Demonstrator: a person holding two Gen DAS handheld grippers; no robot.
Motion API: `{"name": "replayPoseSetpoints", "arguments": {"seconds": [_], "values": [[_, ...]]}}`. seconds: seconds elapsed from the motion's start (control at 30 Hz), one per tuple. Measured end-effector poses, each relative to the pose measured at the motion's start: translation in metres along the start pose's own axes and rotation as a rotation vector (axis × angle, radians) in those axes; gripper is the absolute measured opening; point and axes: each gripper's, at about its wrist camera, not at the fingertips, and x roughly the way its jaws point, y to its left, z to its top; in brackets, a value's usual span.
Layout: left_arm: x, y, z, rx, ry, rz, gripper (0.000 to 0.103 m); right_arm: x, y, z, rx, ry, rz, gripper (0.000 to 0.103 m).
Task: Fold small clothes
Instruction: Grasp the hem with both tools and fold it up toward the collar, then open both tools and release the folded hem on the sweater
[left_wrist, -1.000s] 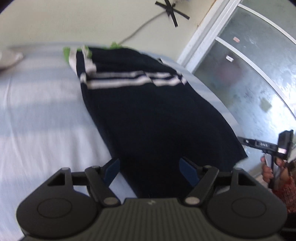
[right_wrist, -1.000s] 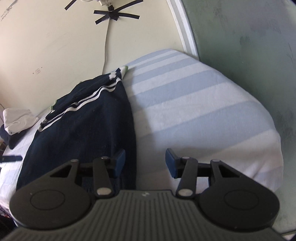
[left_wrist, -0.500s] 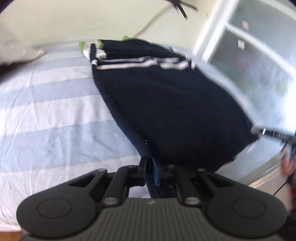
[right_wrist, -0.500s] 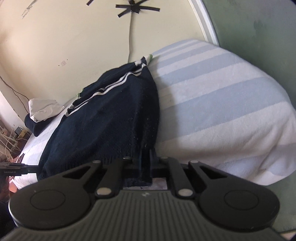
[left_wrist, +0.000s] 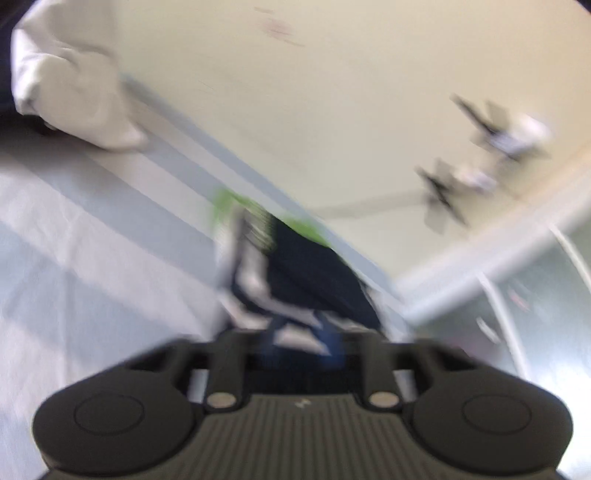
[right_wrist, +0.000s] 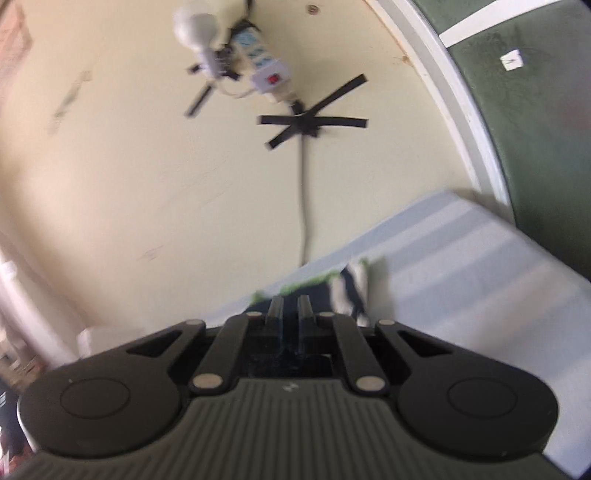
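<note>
Left tool (left_wrist: 303, 338): view heavily motion-blurred. Blue fingertips (left_wrist: 334, 341) stand partly apart, jaws opening; dark blue cloth lies between them, but the blur hides whether the pads press on it. The tool is rolled, so the scene runs at a slant.

Right tool (right_wrist: 290, 308): jaws drawn close, only a narrow slot between the fingers (right_wrist: 276, 308). Dark fabric sits in that slot, pinched. Tool points slightly below level.

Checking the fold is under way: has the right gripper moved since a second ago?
Yes. The right gripper has swung up toward the wall: the tape cross now sits mid-frame, and the navy garment shows only at its far end.
</note>
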Motion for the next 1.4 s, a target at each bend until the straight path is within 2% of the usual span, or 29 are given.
{"name": "replayPoseSetpoints", "arguments": {"seconds": [0.03, 0.07, 0.1, 0.13, 0.23, 0.33, 0.5, 0.57, 0.6, 0.63, 0.67, 0.7, 0.8, 0.87, 0.97, 1.03, 1.07, 1.1, 1.17, 1.27, 1.37, 1.4], "values": [[0.006, 0.006, 0.002, -0.035, -0.009, 0.054, 0.050, 0.025, 0.001, 0.007, -0.038, -0.014, -0.083, 0.020], [0.008, 0.012, 0.000, -0.066, -0.004, 0.054, 0.050, 0.044, -0.001, 0.010, -0.063, 0.000, -0.149, 0.038], [0.008, 0.020, -0.003, -0.066, 0.014, 0.003, 0.052, 0.057, -0.005, 0.010, -0.072, 0.033, -0.186, 0.042], [0.006, 0.025, -0.008, -0.045, 0.030, -0.026, 0.053, 0.061, -0.011, 0.007, -0.070, 0.061, -0.180, 0.043], [0.000, 0.027, -0.025, 0.044, 0.041, 0.003, 0.057, 0.042, -0.028, -0.014, -0.098, 0.084, -0.084, 0.046], [0.010, 0.010, -0.032, 0.182, 0.084, 0.014, 0.058, 0.027, -0.041, -0.037, -0.135, 0.117, -0.078, 0.046], [0.039, -0.035, -0.050, 0.432, 0.129, 0.094, 0.055, 0.037, -0.035, -0.049, -0.219, 0.137, -0.117, 0.046], [0.054, -0.043, -0.058, 0.495, 0.156, 0.125, 0.051, 0.052, -0.019, -0.052, -0.277, 0.152, -0.124, 0.046], [0.062, -0.045, -0.062, 0.525, 0.174, 0.139, 0.041, 0.060, -0.013, -0.054, -0.309, 0.167, -0.131, 0.045], [0.068, -0.048, -0.068, 0.562, 0.171, 0.159, 0.033, 0.065, -0.010, -0.056, -0.334, 0.190, -0.130, 0.033], [0.069, -0.052, -0.074, 0.614, 0.136, 0.191, 0.012, 0.076, -0.006, -0.059, -0.357, 0.228, -0.132, 0.015], [0.069, -0.053, -0.077, 0.645, 0.134, 0.213, 0.008, 0.083, -0.004, -0.062, -0.376, 0.251, -0.142, 0.015], [0.047, -0.049, -0.071, 0.592, 0.070, 0.172, 0.007, 0.079, 0.001, -0.058, -0.402, 0.205, -0.161, 0.010], [0.027, -0.046, -0.064, 0.557, -0.005, 0.144, 0.007, 0.066, 0.002, -0.047, -0.363, 0.119, -0.151, 0.010], [0.030, -0.042, -0.054, 0.514, -0.036, 0.198, 0.007, 0.058, -0.008, -0.027, -0.261, 0.029, -0.147, 0.010], [0.048, -0.033, -0.051, 0.496, -0.001, 0.247, 0.014, 0.074, -0.015, -0.027, -0.249, 0.063, -0.173, 0.011], [0.054, -0.028, -0.050, 0.469, 0.035, 0.272, 0.027, 0.086, -0.019, -0.031, -0.244, 0.114, -0.182, 0.015], [0.057, -0.020, -0.050, 0.428, 0.068, 0.269, 0.034, 0.094, -0.023, -0.035, -0.238, 0.164, -0.197, 0.017], [0.043, -0.014, -0.052, 0.400, 0.078, 0.218, 0.057, 0.092, -0.031, -0.042, -0.207, 0.198, -0.223, 0.031], [0.015, -0.005, -0.056, 0.390, 0.131, 0.169, 0.064, 0.054, -0.052, -0.040, -0.082, 0.197, -0.157, 0.049], [-0.008, 0.007, -0.064, 0.301, 0.226, 0.039, 0.080, 0.010, -0.073, -0.041, 0.059, 0.208, -0.090, 0.060], [-0.012, 0.011, -0.067, 0.269, 0.253, -0.007, 0.084, 0.000, -0.080, -0.044, 0.105, 0.227, -0.070, 0.061]]}}
